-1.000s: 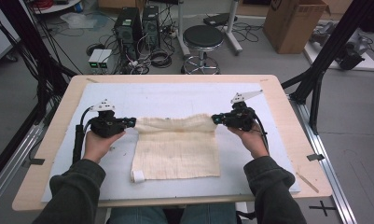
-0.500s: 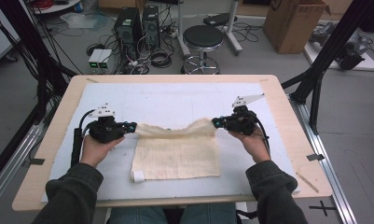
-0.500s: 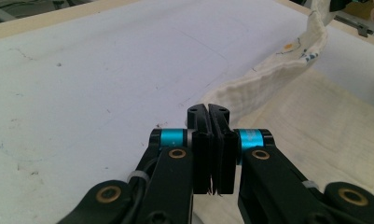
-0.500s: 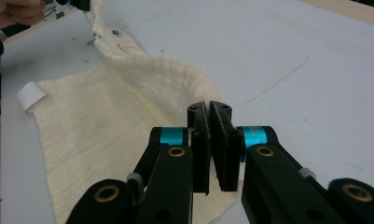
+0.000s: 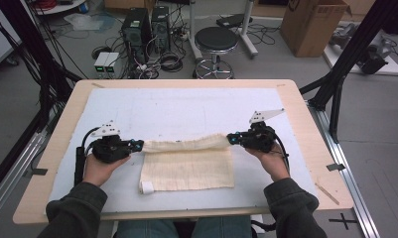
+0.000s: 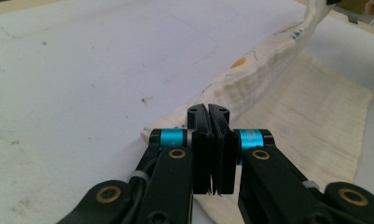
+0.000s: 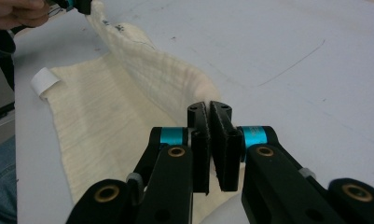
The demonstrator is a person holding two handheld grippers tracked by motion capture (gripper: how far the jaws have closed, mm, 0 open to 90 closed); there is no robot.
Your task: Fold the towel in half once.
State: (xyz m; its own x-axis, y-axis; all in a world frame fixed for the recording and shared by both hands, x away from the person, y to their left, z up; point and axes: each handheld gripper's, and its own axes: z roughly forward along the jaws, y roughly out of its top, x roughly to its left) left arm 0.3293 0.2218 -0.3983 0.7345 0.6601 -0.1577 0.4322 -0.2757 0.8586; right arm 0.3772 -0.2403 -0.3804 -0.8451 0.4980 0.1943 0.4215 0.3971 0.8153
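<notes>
Since a second ago: far edge of the cloth point(image 5: 186, 168) lifted off the table point(image 5: 57, 148) and carried toward the near edge — earlier lying flat and spread, now raised as a taut band between the two hands, with the near half flat on the white mat point(image 5: 186, 109). Both hands shifted slightly nearer the person's side along with it. Reads as a fold in progress: far half being brought over the near half, not yet laid down. Near hem and its small white tag point(image 5: 147, 187) unmoved, close to the near edge, a little left of middle.

Left tool point(image 5: 137, 145) — clenched on the cloth's left far corner; in the left gripper view, jaws pressed together with the fabric pinched in and running away up to the right point(image 6: 268, 60). Right tool point(image 5: 232, 138) — likewise clamped on the right far corner; in the right gripper view, jaws nearly touching with cloth point(image 7: 142, 70) gripped between and stretching off to the upper left toward the other hand. Neither tool touching the mat.

Likely next: lowering both corners evenly toward the near hem so the edges line up. Risk of a skewed fold if one hand leads.
</notes>
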